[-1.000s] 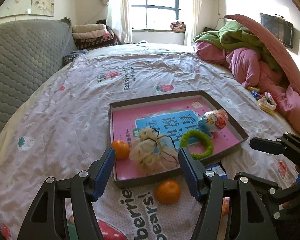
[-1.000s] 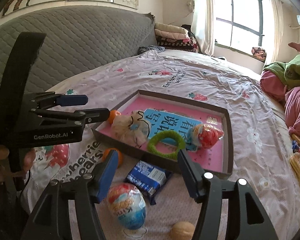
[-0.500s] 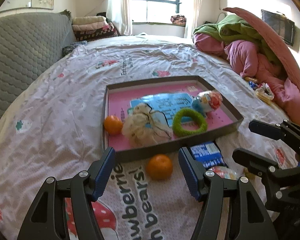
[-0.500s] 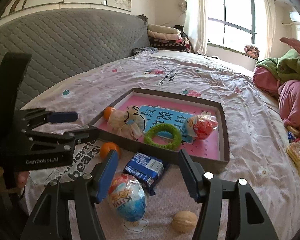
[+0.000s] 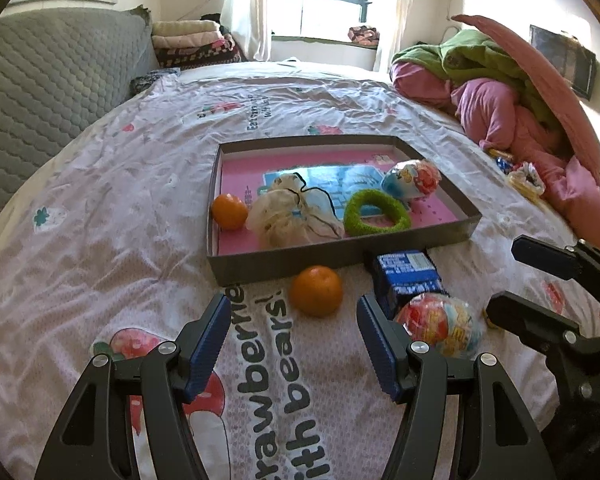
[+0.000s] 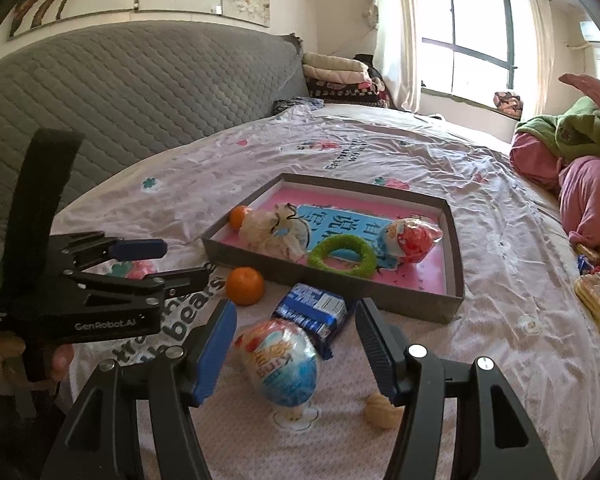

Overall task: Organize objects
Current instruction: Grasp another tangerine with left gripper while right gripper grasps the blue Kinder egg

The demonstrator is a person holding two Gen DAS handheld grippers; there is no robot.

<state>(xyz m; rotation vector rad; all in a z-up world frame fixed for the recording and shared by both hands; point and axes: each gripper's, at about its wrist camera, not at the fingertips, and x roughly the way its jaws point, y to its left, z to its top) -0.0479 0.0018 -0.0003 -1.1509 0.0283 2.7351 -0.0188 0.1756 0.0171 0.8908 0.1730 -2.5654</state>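
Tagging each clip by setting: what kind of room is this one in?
A bedroom, most likely in a home: the work goes on atop a bed with a strawberry-print sheet, a grey quilted headboard, and a heap of pink and green bedding by the window.

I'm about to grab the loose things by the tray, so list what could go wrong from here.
1. The loose orange is round and on soft bedding; the open left gripper could nudge it so it rolls away.
2. The egg toy lies between the right gripper's open jaws; its crinkly wrap may slip.
3. Both grippers work close together, so they could collide near the blue packet.
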